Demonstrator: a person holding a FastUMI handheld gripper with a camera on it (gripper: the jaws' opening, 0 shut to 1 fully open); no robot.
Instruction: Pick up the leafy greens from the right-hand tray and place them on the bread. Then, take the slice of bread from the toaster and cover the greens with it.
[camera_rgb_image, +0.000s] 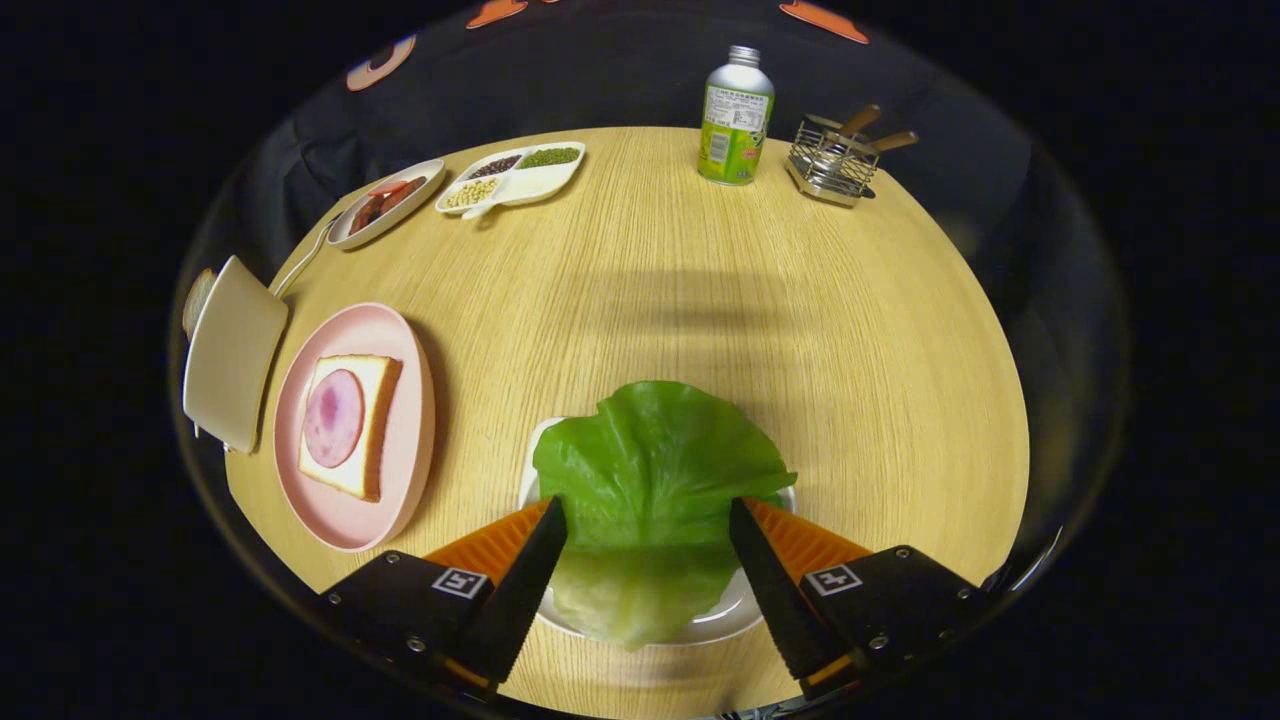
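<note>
Bottle (735, 118), utensil rack (832, 160), divided dish (512, 178)

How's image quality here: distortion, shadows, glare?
Gripper view: strong fisheye bends the round table edge; a soft shadow band crosses the wood beyond the lettuce leaf; the far bottle and plates look slightly soft; no harsh glare. The gripper is open, its fingers either side of the leaf.

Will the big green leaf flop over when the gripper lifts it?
Probably yes. The lettuce leaf looks thin and wide, spilling past its white tray, so the edges would likely droop. It seems very light. It may tear if squeezed hard. The gripper is open, its fingers either side of the leaf.
</note>
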